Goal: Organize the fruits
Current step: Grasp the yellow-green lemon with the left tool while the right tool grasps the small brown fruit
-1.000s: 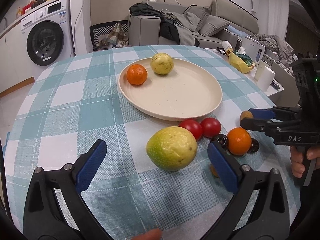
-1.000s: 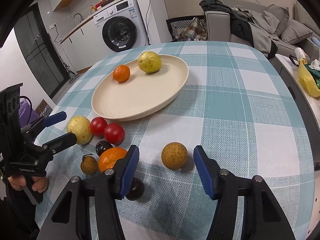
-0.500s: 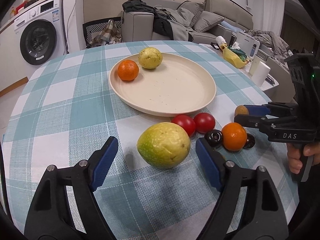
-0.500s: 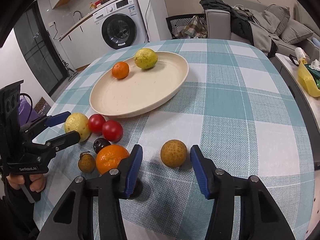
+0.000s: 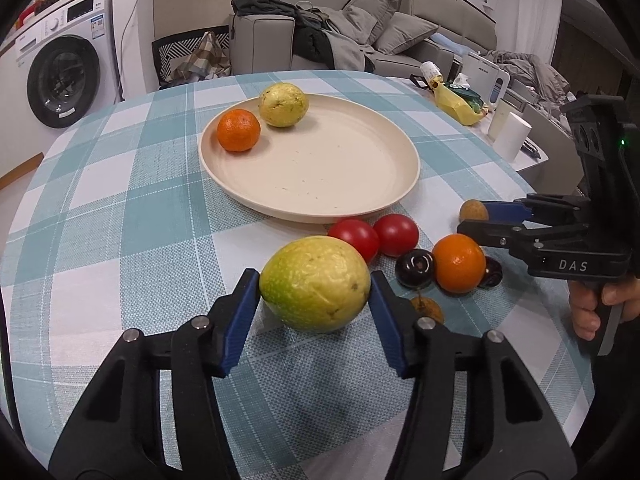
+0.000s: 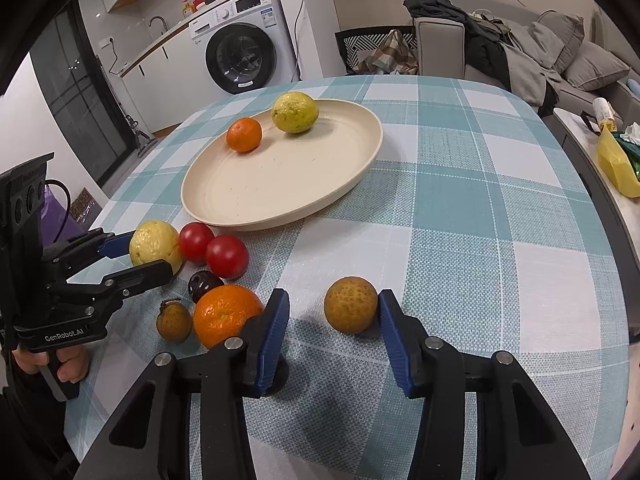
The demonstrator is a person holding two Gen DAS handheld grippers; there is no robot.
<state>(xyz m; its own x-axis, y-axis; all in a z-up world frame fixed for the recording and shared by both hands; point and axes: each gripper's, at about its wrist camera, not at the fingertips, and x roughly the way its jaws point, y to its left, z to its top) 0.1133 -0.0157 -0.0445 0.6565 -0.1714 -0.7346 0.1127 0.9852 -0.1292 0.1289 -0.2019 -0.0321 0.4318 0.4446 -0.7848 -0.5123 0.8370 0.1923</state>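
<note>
A large yellow-green fruit (image 5: 316, 296) lies on the checked tablecloth between the fingers of my left gripper (image 5: 314, 278). Its jaws are closing and both blue pads touch the fruit's sides. My right gripper (image 6: 333, 304) straddles a brown speckled fruit (image 6: 351, 308); its jaws are closing, the right pad touches the fruit, and the left pad stands clear of it. A cream plate (image 5: 320, 184) holds a small orange (image 5: 238, 130) and a yellow fruit (image 5: 283, 104). Two red tomatoes (image 5: 354, 238), an orange (image 5: 459, 264) and dark plums (image 5: 415, 268) lie between the grippers.
A small brown fruit (image 6: 174, 320) lies beside the orange, near the table's front edge. To the right a low side table carries a yellow bag (image 5: 458, 104) and a paper roll (image 5: 514, 138). A sofa and a washing machine (image 5: 64, 76) stand beyond the table.
The left jaws have narrowed from wide apart until their pads reach the yellow-green fruit. The right jaws have narrowed a little around the brown fruit. The other fruits lie where they were.
</note>
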